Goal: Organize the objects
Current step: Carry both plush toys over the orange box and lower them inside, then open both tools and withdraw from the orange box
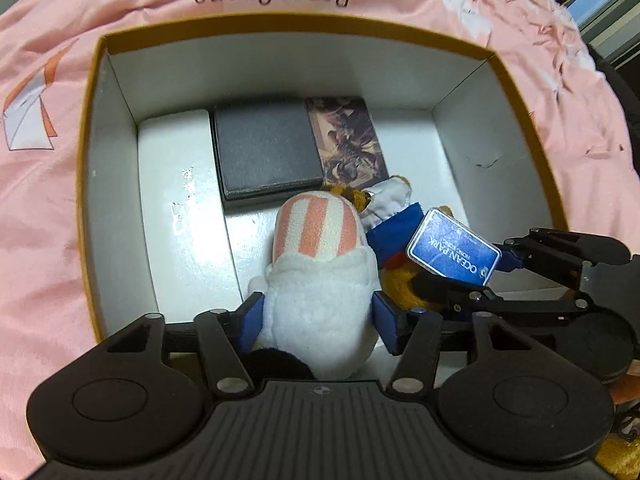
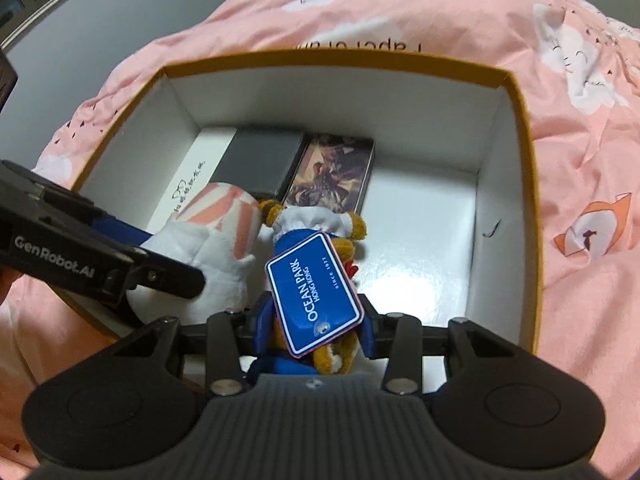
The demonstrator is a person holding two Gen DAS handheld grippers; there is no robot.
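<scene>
Both toys sit low center over the open box [image 1: 120, 168]: left claw [image 1: 318, 316] squeezing the white plush [image 1: 320, 320], right claw [image 2: 312, 330] clamped on the brown sailor plush [image 2: 316, 232].

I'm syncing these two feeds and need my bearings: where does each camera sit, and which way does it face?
Left wrist: on the left gripper, looking down into the box; its fingers clamp the white plush; the right gripper enters at right.
Right wrist: on the right gripper, facing down into the box, clamping the brown plush with its blue tag; the left gripper enters at left.
Shared: box, both plushes, grey case, pink bedding.
</scene>
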